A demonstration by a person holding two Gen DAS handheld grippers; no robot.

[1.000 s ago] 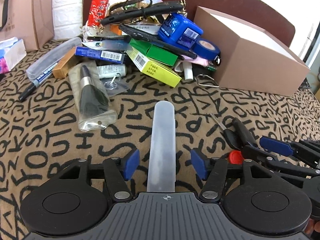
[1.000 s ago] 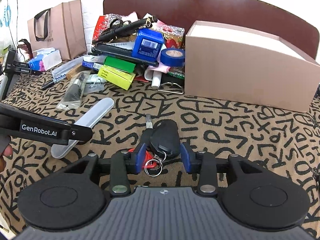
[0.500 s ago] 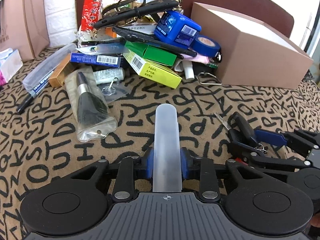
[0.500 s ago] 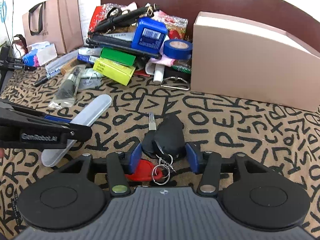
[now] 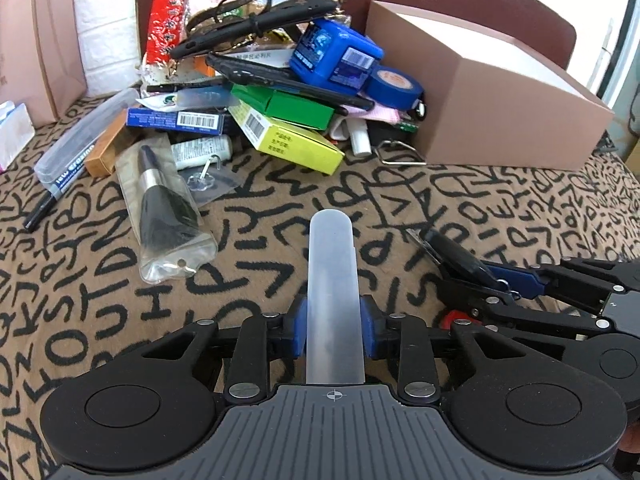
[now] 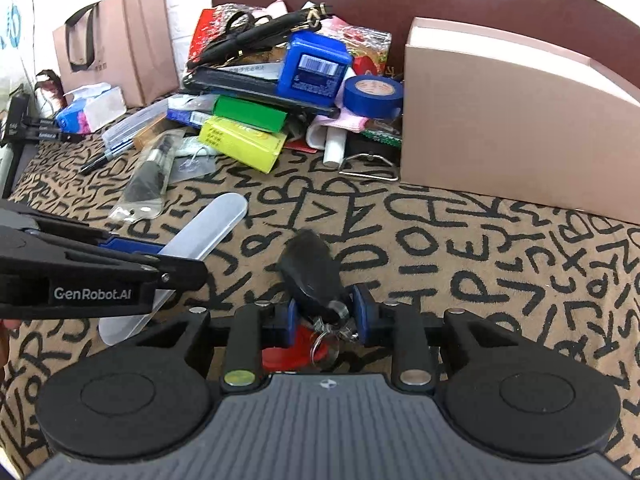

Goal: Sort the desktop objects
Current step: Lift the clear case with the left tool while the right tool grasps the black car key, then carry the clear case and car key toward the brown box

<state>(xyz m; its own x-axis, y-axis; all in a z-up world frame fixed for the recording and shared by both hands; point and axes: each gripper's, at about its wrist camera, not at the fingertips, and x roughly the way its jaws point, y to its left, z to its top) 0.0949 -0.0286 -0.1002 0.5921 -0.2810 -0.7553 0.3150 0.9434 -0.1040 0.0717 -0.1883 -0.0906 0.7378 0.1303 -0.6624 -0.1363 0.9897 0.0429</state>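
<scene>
My left gripper (image 5: 334,330) is shut on a long translucent plastic case (image 5: 331,280) that points away along the patterned cloth; the case also shows in the right wrist view (image 6: 208,236). My right gripper (image 6: 325,314) is shut on a black car key fob (image 6: 310,270) with a key ring and a red tag (image 6: 292,354). The right gripper shows at the right of the left wrist view (image 5: 500,284), holding the fob (image 5: 460,256). A pile of mixed objects (image 5: 272,92) lies at the back.
A pink cardboard box (image 6: 512,120) stands at the back right. In the pile are a yellow box (image 5: 288,140), a green box (image 5: 292,106), a blue container (image 5: 336,56), blue tape (image 5: 394,86) and a bagged brush (image 5: 164,212). A paper bag (image 6: 116,40) stands back left.
My left gripper closed on the translucent case. My right gripper closed on the key fob, which now sits tilted between its fingers.
</scene>
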